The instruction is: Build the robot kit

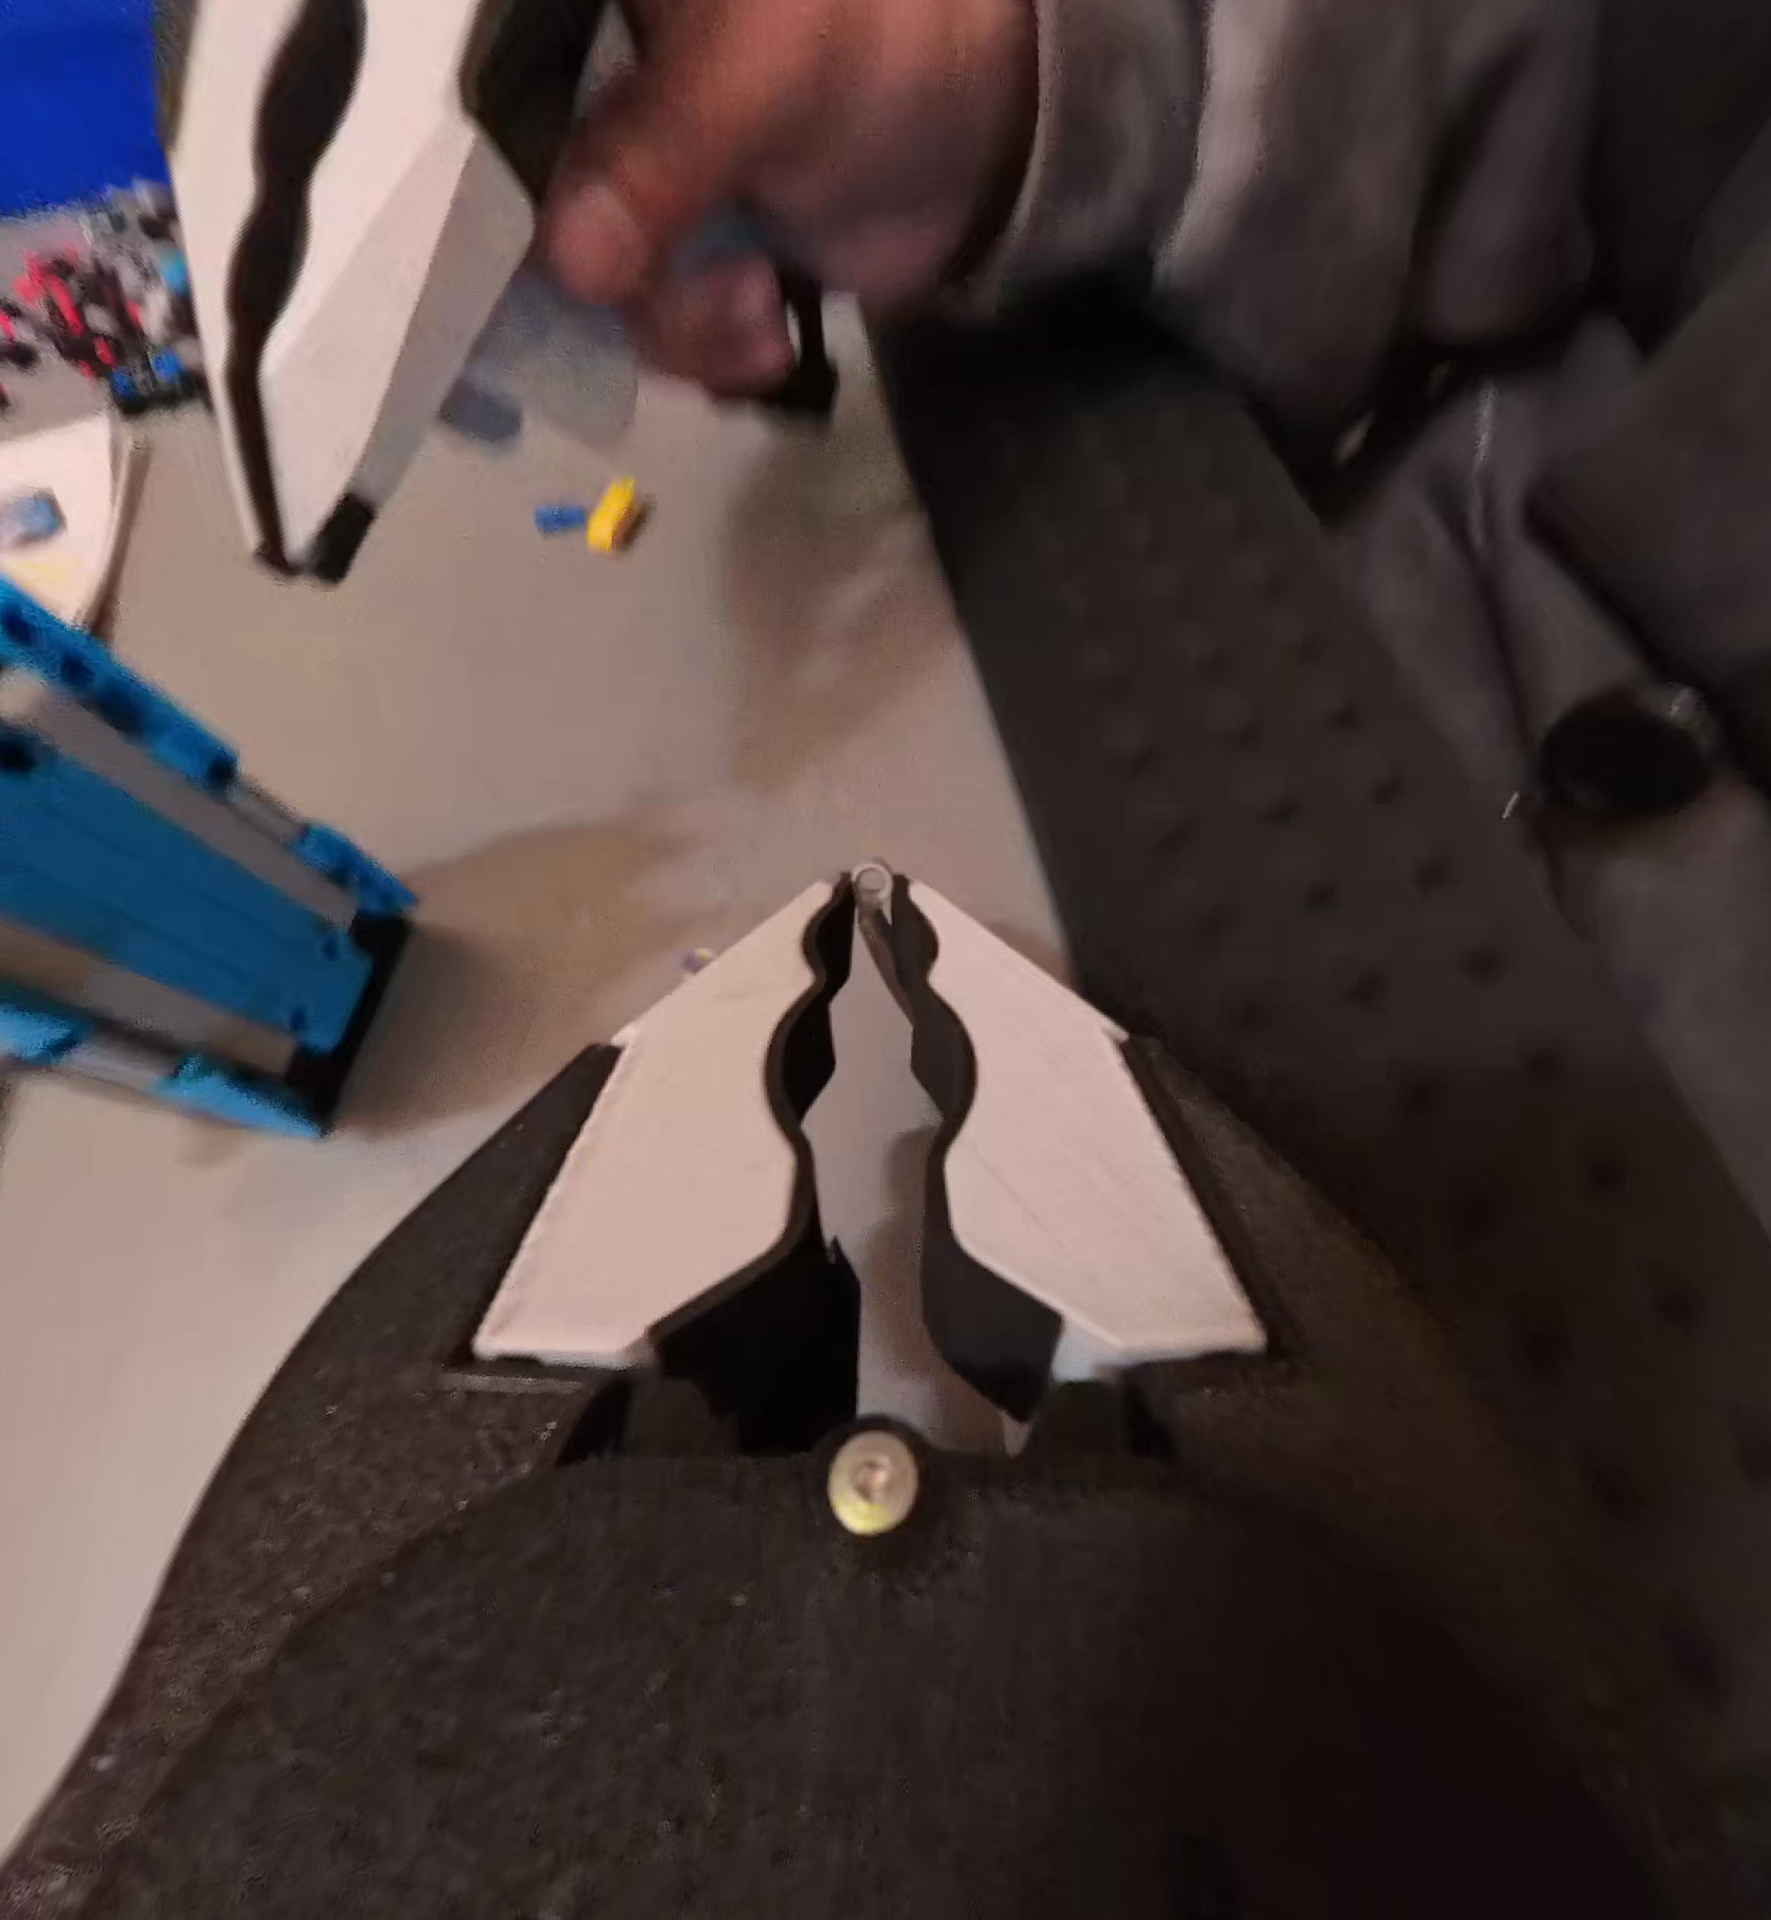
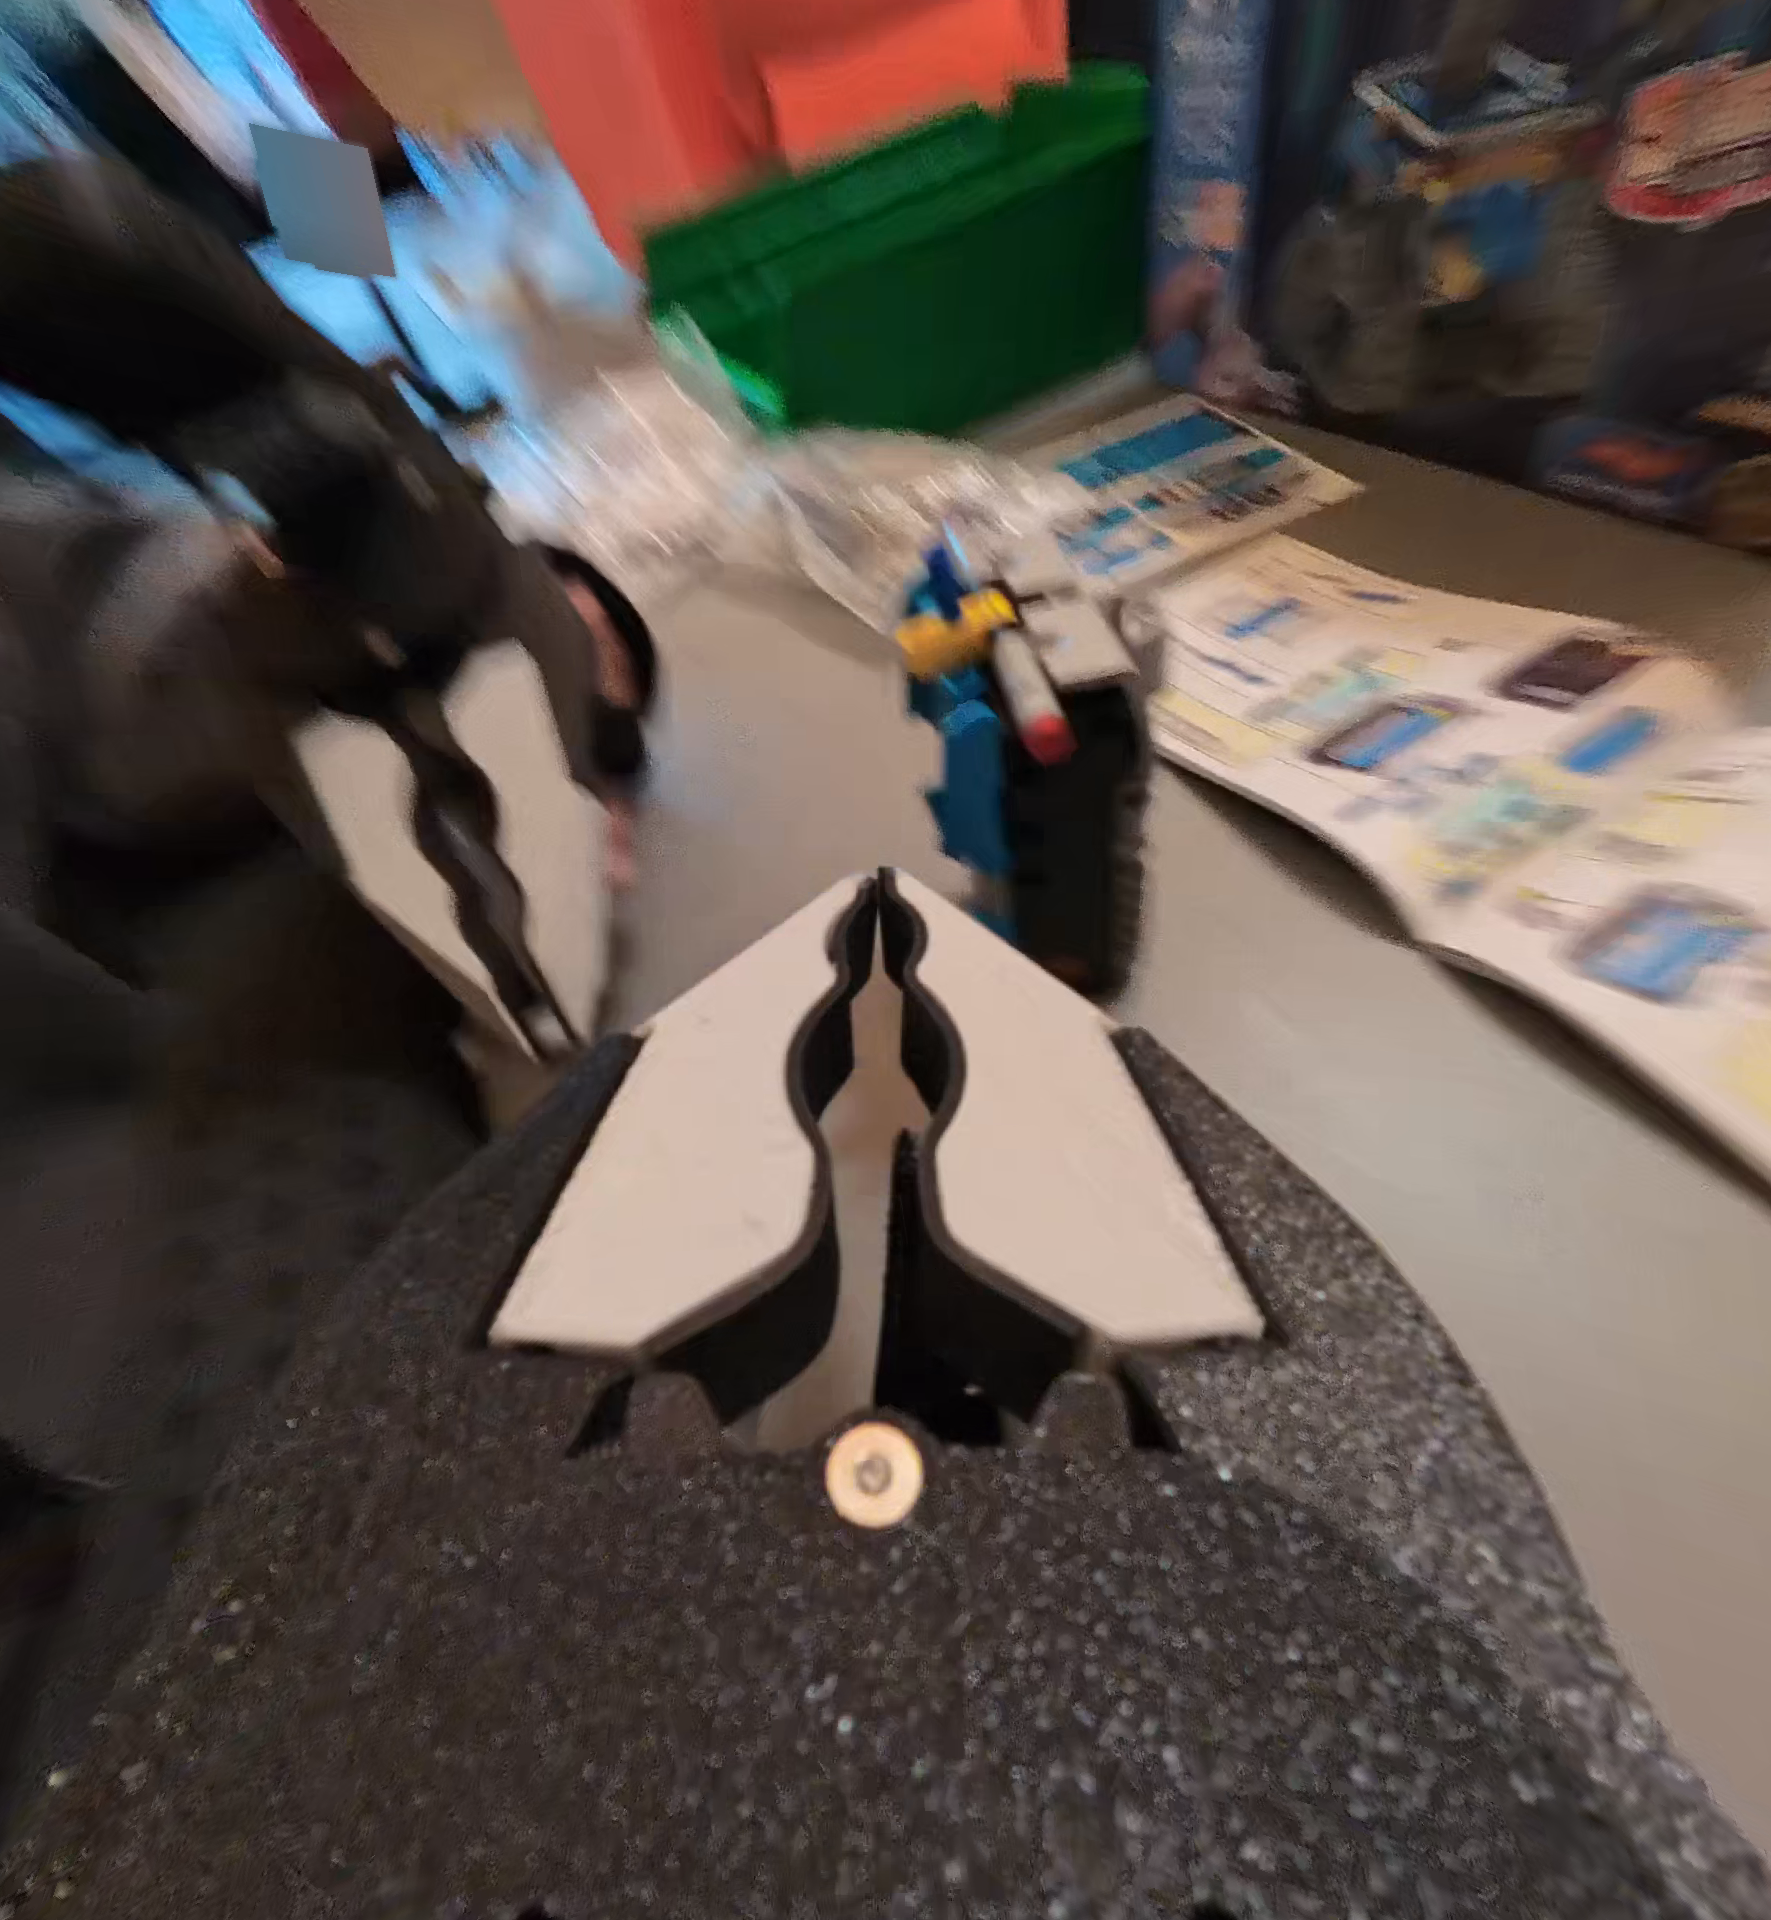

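Observation:
My left gripper (image 1: 870, 891) is shut on a small light grey pin (image 1: 870, 881), whose round end pokes out at the fingertips, above the pale tabletop (image 1: 569, 727). My right gripper (image 2: 881, 883) is shut with its pads meeting, and nothing shows between them. It also shows in the left wrist view (image 1: 304, 556), held by a hand (image 1: 787, 177) at the upper left. A blue and grey brick model with a black track (image 2: 1047, 790) stands just beyond the right gripper's tips; it also shows in the left wrist view (image 1: 133, 883). The left gripper appears blurred at the left of the right wrist view (image 2: 538, 1018).
An open instruction booklet (image 2: 1483, 790) lies right of the model. A green bin (image 2: 912, 260), crumpled clear bags (image 2: 652, 447) and a toy box (image 2: 1587, 260) stand behind. Small yellow (image 1: 616, 511) and blue (image 1: 557, 516) pieces and a pile of loose parts (image 1: 60, 301) lie on the table. Spacing between my two grippers at the tips: around 11 cm.

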### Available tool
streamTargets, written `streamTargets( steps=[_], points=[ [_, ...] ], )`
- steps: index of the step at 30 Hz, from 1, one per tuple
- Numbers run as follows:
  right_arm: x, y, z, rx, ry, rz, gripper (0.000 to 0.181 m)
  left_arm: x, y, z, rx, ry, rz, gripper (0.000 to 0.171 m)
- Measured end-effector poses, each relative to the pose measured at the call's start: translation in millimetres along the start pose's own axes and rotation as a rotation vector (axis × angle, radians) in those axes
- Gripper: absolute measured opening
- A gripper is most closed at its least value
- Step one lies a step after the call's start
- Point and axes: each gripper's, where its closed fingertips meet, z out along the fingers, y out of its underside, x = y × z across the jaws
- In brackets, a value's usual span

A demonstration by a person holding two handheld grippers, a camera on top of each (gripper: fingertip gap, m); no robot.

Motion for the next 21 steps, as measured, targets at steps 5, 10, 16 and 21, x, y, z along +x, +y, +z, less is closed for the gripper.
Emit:
streamTargets(
  steps=[5, 10, 16, 21],
  points=[
    [-30, 62, 30, -0.291, -0.099, -0.138, 0.032, -10, 32, -29, -0.131, 0.067, -0.072, 0.006],
    [-56, 71, 39, -0.336, -0.194, -0.275, 0.032, -16, 57, -19, -0.205, 0.069, -0.136, 0.006],
    [-56, 83, 56, -0.406, -0.146, -0.311, 0.023, -20, 58, -19, -0.199, 0.051, -0.131, 0.007],
    [-55, 88, 53, -0.421, -0.196, -0.244, 0.007, -21, 40, -21, -0.123, 0.014, -0.083, 0.027]
  ],
)
